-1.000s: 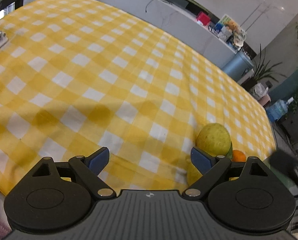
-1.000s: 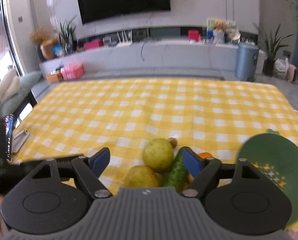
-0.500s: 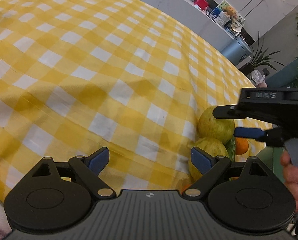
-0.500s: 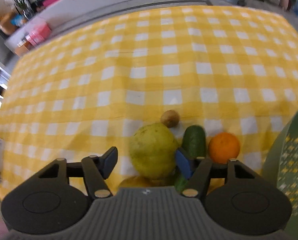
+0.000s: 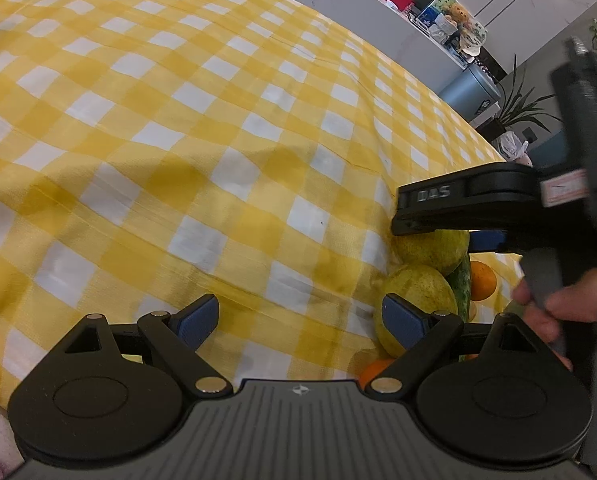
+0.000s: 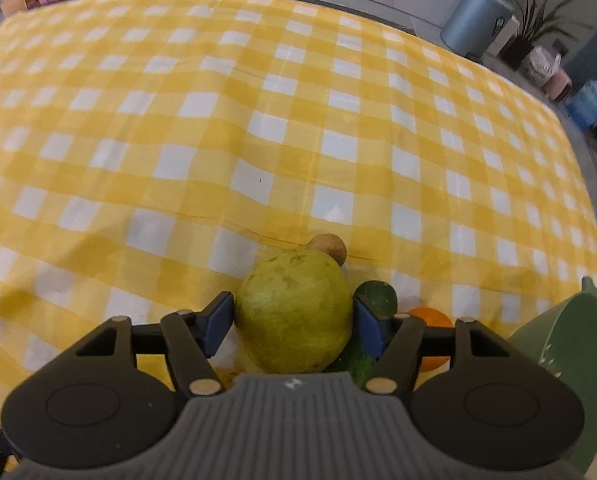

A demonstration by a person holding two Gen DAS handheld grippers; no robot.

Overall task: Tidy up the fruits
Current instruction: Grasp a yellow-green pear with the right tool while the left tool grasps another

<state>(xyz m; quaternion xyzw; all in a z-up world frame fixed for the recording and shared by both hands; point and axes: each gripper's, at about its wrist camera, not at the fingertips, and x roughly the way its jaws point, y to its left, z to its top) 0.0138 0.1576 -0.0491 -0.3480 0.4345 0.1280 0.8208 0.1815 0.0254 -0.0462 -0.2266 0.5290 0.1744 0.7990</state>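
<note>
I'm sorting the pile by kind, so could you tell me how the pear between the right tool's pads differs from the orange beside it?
The pear is yellow-green with brown flecks; the orange is plain orange. The pear looks far bigger than the orange. The pear sits between the right tool's pads, while the orange lies outside them, mostly hidden behind one finger. Both rest in the same cluster on the checked cloth.

Two pears (image 6: 294, 312) (image 5: 416, 300), two oranges (image 5: 483, 280) (image 5: 372, 370), one cucumber (image 6: 374, 300) (partly hidden).
</note>
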